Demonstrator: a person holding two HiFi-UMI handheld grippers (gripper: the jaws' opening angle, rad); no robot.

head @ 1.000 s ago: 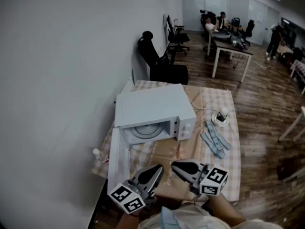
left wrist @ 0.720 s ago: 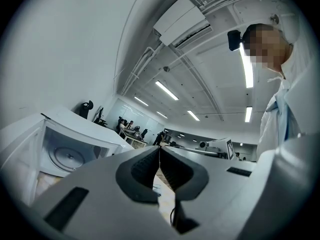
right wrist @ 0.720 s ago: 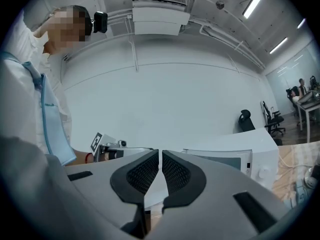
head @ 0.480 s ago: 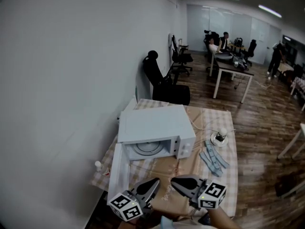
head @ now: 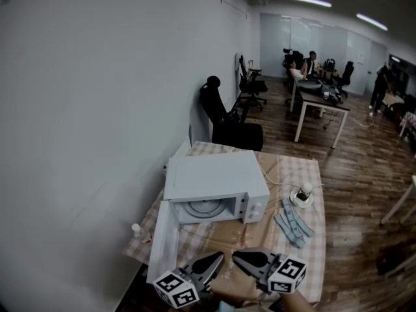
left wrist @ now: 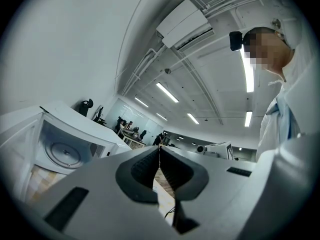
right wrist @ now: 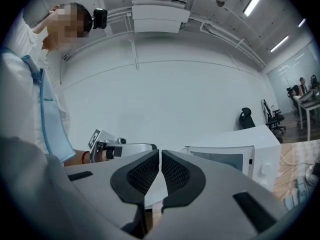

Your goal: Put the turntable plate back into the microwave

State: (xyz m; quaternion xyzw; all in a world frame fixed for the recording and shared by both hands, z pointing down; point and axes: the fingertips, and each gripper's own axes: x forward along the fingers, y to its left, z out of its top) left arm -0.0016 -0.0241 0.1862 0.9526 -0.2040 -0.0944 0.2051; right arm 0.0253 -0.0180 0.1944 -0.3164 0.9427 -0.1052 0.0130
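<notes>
The white microwave (head: 214,181) stands on the table with its door (head: 162,239) swung open to the left. The glass turntable plate (head: 205,208) lies flat inside the cavity, and it also shows in the left gripper view as the plate (left wrist: 65,154). Both grippers hover side by side over the table's near edge, well short of the oven. My left gripper (head: 218,259) is shut and holds nothing; its closed jaws (left wrist: 159,149) aim past the oven's right side. My right gripper (head: 238,258) is shut and empty too, its tips (right wrist: 160,153) toward the microwave (right wrist: 235,154).
A checked cloth covers the table (head: 292,174). Right of the oven lie blue-grey strips (head: 292,216) and a small white dish with an object on it (head: 301,195). A small bottle (head: 135,228) sits at the left edge. Behind are a black office chair (head: 227,119) and desks with people.
The head view has tilted upward, so the microwave and table sit lower in the picture. Both grippers stay shut and keep their places near the table's front edge.
</notes>
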